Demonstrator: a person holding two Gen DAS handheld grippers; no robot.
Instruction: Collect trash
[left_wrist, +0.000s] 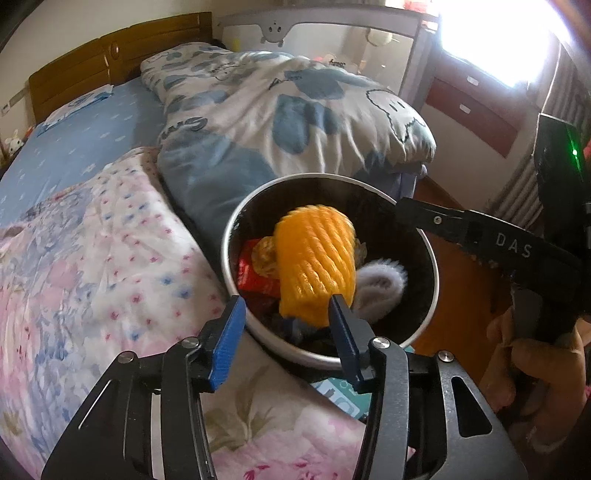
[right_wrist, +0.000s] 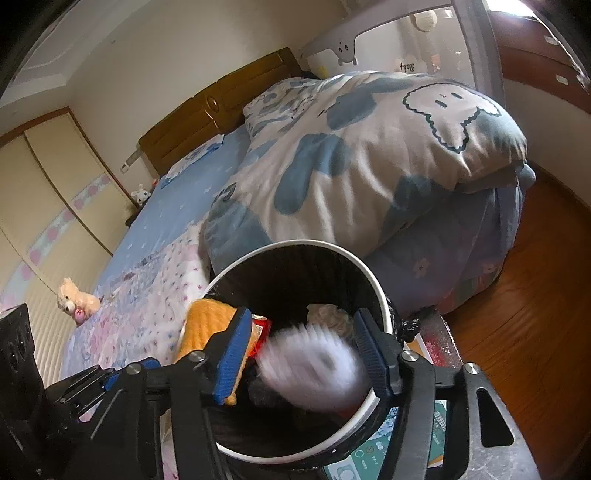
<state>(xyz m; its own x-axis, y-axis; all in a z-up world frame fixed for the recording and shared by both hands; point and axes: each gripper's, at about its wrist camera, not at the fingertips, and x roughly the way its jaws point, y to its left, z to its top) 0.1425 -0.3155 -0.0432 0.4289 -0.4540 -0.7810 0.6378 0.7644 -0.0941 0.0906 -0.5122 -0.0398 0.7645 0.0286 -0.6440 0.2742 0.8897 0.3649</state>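
The trash (left_wrist: 314, 266) sits in and over the bin (left_wrist: 236, 236), a round white-rimmed bin with a black liner that stands against the side of the bed (left_wrist: 92, 258). An orange foam net sleeve (left_wrist: 314, 266) is above the bin's mouth, blurred, just past the tips of the left gripper (left_wrist: 288, 317). Its blue-padded fingers (left_wrist: 229, 332) stand apart and do not press on the sleeve. A white foam net sleeve (right_wrist: 314, 365) is blurred too, lying between the fingers of the right gripper (right_wrist: 306, 354) inside the bin's rim (right_wrist: 384, 295); those fingers (right_wrist: 232, 354) are also spread, clear of the white sleeve on both sides. Deeper in the bin lie a red wrapper (left_wrist: 251, 273) and a crumpled tan wad of paper (right_wrist: 328, 314).

Seen from the left gripper, the right one reaches in over the bin's far right rim, and a hand (left_wrist: 535, 369) grips its handle to the right of the bin. Under the bin, at its near right side, a teal and white box (right_wrist: 373, 454) pokes out. Behind the bin a bulky blue and white quilt (right_wrist: 369, 155) is heaped on the bed, and to the bin's left a pink flowered blanket (left_wrist: 74, 277) is spread flat. A small teddy bear (right_wrist: 77, 299) lies on the bed well to the left of the bin. To the bin's right is wooden floor (right_wrist: 535, 314).
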